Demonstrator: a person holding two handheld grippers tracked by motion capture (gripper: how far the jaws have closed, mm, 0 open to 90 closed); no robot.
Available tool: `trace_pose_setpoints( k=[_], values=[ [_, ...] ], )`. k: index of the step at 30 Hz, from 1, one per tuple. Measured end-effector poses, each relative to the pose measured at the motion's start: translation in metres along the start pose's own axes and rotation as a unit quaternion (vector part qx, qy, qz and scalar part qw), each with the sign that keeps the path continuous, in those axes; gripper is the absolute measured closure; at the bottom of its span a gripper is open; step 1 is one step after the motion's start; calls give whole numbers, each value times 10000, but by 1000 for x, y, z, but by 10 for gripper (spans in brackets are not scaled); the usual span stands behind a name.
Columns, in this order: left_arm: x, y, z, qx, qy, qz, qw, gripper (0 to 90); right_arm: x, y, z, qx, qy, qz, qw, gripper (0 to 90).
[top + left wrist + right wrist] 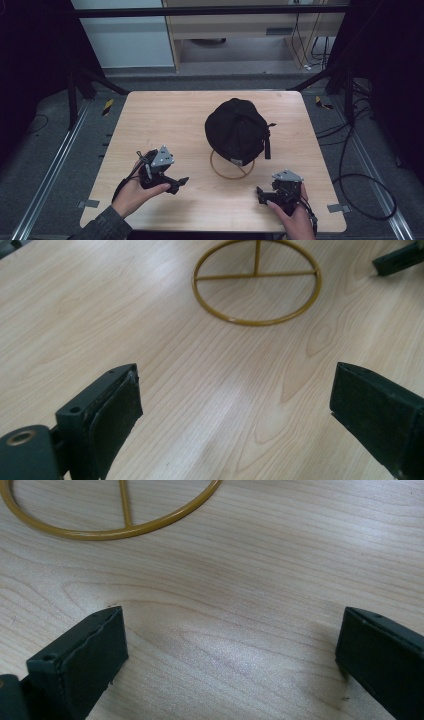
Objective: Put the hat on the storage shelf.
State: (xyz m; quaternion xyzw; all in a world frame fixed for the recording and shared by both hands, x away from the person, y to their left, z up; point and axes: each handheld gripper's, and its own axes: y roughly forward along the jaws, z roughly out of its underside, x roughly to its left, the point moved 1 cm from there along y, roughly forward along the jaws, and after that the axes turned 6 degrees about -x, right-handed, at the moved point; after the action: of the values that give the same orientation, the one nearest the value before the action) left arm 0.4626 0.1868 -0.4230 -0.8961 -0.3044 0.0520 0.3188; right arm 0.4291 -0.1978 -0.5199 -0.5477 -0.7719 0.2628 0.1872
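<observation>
A black cap (235, 130) sits on a gold wire stand in the middle of the wooden table (165, 120), and the stand's ring base (232, 178) shows below its front. My left gripper (180, 184) is held low at the front left, pointing right toward the ring; it is open and empty. The ring base (250, 276) lies ahead of the left gripper (235, 385). My right gripper (260, 196) is at the front right, pointing left, also open with nothing between its jaws. The ring base (100, 534) lies just beyond the right gripper (232, 625).
A jaw of the right gripper (397, 257) shows at the top right of the left gripper view. Black frame legs (100, 82) stand at the table's far corners. Cables (365, 190) loop on the floor to the right.
</observation>
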Motion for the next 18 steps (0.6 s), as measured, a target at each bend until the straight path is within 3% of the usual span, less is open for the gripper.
trace_pose_setpoints(
  k=[5, 18],
  values=[
    [9, 3, 16, 146, -44, -101, 9998, 48, 0, 0, 0, 0, 10, 2, 10000, 4],
    [41, 1, 63, 276, -436, -379, 9980, 44, 0, 0, 0, 0, 2, 0, 10000, 4]
  ],
)
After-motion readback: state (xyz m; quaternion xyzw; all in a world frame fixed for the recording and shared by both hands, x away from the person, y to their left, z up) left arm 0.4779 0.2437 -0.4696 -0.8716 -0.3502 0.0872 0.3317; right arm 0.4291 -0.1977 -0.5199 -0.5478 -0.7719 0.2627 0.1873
